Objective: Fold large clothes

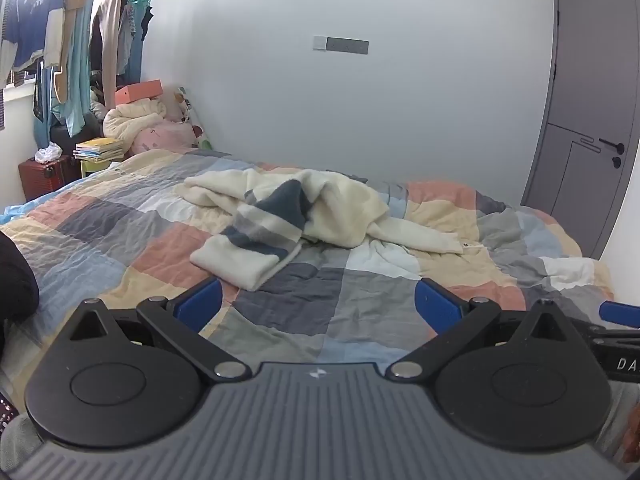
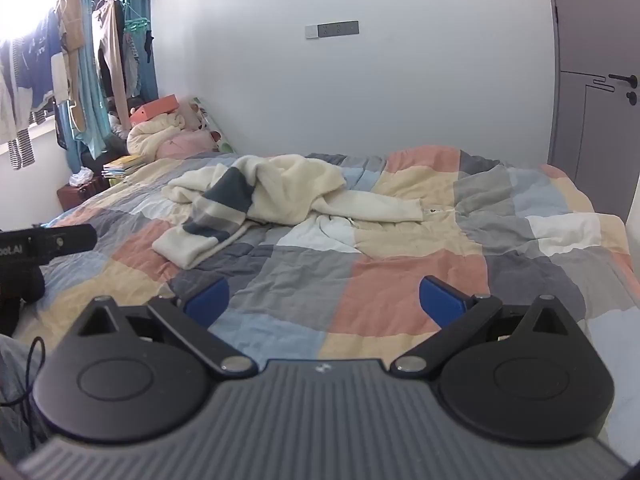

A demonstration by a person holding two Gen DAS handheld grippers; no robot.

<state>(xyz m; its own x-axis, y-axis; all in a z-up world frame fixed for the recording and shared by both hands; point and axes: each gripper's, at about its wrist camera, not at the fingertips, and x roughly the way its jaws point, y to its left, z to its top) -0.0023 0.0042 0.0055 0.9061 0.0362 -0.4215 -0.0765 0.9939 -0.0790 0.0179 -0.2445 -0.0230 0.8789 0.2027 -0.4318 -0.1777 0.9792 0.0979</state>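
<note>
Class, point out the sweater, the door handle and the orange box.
Sweater (image 1: 344,204), left wrist view, cream body.
Door handle (image 2: 624,78), right wrist view, black lever.
Orange box (image 1: 140,91), left wrist view, its side.

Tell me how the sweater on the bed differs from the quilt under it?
The sweater is fluffy cream with dark blue and grey stripes; the quilt is a thin patchwork of orange, grey, yellow and blue squares. The sweater lies bunched in a heap with one sleeve trailing out; the quilt is spread out across the bed. Both look wrinkled.

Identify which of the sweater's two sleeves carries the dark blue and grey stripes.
The sleeve stretching toward the grippers, on the picture's left. The other sleeve trails right and is plain cream.
</note>
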